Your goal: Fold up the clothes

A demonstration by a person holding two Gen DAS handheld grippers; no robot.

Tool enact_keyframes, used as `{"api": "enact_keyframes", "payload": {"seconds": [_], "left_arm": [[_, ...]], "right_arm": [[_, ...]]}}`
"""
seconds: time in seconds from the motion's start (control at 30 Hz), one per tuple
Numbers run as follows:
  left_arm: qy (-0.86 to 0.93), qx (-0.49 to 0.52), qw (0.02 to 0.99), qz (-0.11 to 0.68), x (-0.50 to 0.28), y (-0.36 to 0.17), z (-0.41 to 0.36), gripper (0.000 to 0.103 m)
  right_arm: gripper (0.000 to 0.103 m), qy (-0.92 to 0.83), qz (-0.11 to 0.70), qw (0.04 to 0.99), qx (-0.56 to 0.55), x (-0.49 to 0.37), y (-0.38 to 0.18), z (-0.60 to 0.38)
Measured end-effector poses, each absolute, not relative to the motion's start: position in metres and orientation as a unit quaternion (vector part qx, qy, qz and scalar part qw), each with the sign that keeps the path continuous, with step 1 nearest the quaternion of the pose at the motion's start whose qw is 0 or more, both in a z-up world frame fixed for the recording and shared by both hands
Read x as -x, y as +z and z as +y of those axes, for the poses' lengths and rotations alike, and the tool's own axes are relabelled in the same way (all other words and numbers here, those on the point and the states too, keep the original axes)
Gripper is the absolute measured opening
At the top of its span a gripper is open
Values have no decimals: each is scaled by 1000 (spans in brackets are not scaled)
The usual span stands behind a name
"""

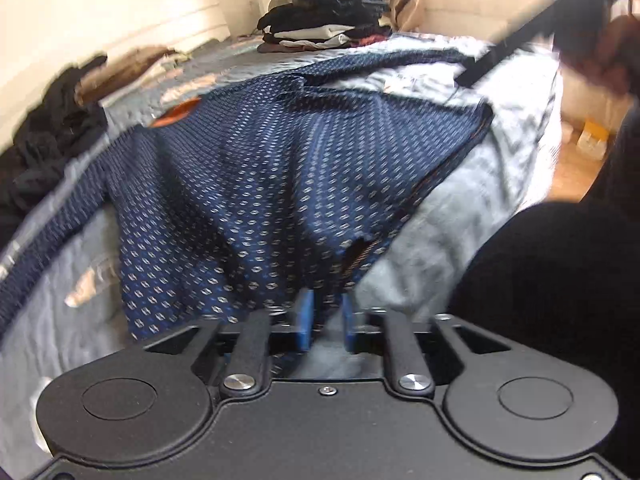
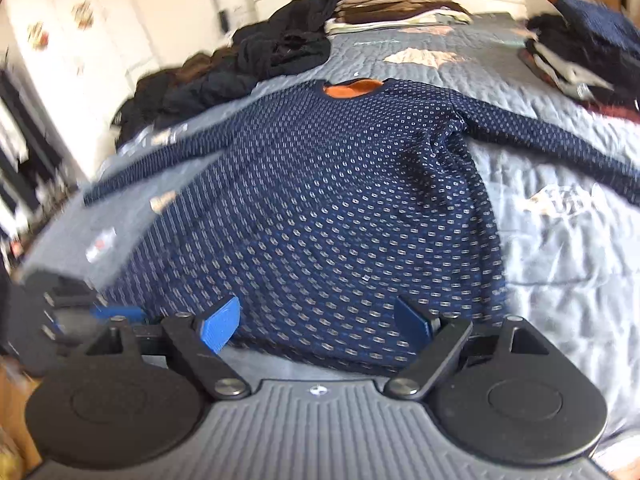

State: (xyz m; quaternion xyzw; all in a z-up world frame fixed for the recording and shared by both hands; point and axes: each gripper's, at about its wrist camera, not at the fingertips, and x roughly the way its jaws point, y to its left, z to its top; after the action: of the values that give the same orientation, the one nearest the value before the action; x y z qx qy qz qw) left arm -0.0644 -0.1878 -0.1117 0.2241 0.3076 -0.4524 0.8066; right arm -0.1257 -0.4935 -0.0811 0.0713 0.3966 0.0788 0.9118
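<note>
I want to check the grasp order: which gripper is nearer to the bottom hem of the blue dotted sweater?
Left. The left gripper has its jaws at the lifted hem of the sweater, apart, with cloth between them. The right gripper stands wide open at the hem lying flat on the bed.

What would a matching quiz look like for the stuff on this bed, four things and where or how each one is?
Things:
1. patterned navy sweater
2. folded clothes stack
3. heap of black clothes
4. right gripper

Places or states:
A. open, above the sweater's hem
B. spread out, both sleeves extended
C. loose and unfolded, near the orange-lined collar
D. neat pile at the far end of the bedspread

Pairs: 1-B, 2-D, 3-C, 4-A
</note>
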Motion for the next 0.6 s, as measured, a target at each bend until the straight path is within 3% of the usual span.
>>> {"api": "enact_keyframes", "payload": {"seconds": [0.07, 0.33, 0.53, 0.6], "left_arm": [[-452, -178, 812, 323, 62, -100, -182, 53], [-403, -66, 836, 366, 52, -62, -191, 58], [-411, -42, 842, 346, 60, -39, -210, 67], [-412, -37, 843, 345, 62, -37, -215, 68]], "right_arm": [[84, 101, 406, 908, -21, 125, -86, -492], [83, 166, 408, 881, 175, 105, -108, -463], [80, 186, 433, 855, 218, 101, -127, -473], [71, 180, 444, 855, 199, 99, -132, -483]]}}
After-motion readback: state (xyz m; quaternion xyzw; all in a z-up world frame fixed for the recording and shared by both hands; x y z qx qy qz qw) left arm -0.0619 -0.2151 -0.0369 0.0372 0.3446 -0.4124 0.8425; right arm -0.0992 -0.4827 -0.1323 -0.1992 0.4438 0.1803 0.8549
